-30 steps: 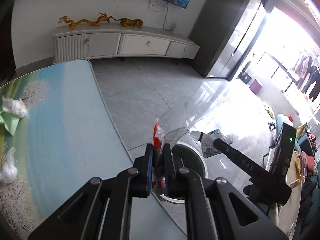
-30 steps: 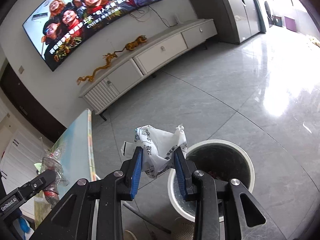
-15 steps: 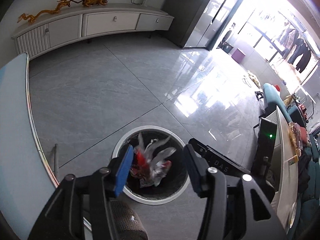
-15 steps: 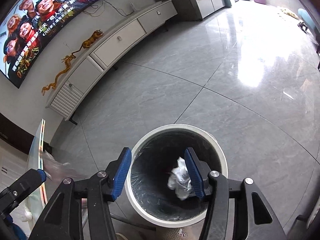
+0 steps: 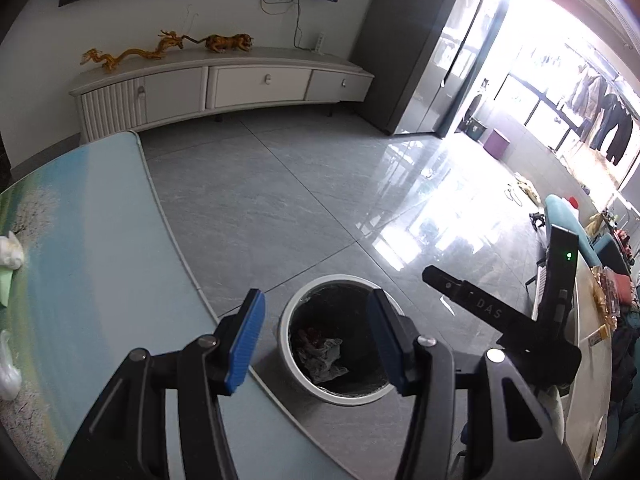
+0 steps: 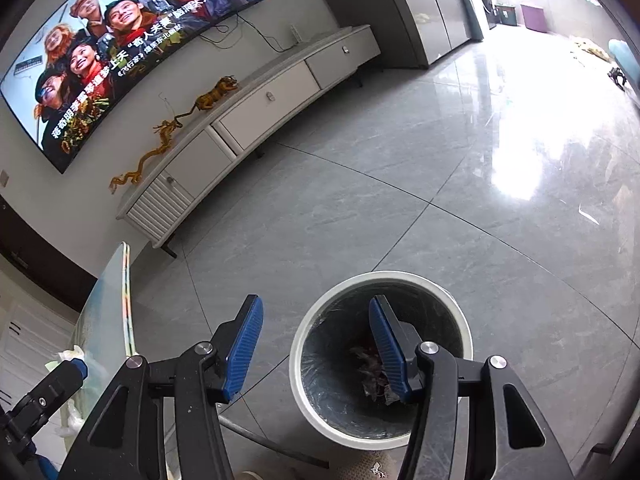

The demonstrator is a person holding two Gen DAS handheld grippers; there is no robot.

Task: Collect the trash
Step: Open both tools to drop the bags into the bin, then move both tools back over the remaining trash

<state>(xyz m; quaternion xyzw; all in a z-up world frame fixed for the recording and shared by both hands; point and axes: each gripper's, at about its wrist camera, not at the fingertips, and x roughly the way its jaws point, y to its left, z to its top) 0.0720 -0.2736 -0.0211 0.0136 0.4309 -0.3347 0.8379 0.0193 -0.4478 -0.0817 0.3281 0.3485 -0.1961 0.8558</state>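
1. The left hand-held gripper (image 5: 316, 336) has its jaws apart and holds nothing – the bin (image 5: 286, 340) sits on the floor below and just past its tips.
2. The right hand-held gripper (image 6: 316, 344) is open and empty too, above the same bin.
3. Crumpled trash (image 5: 322, 360) lies at the bottom of the bin – maybe paper and wrappers, it is dark in there.
4. White wads (image 5: 10, 254) lie on the surface (image 5: 100, 240), far left of the left hand-held gripper.
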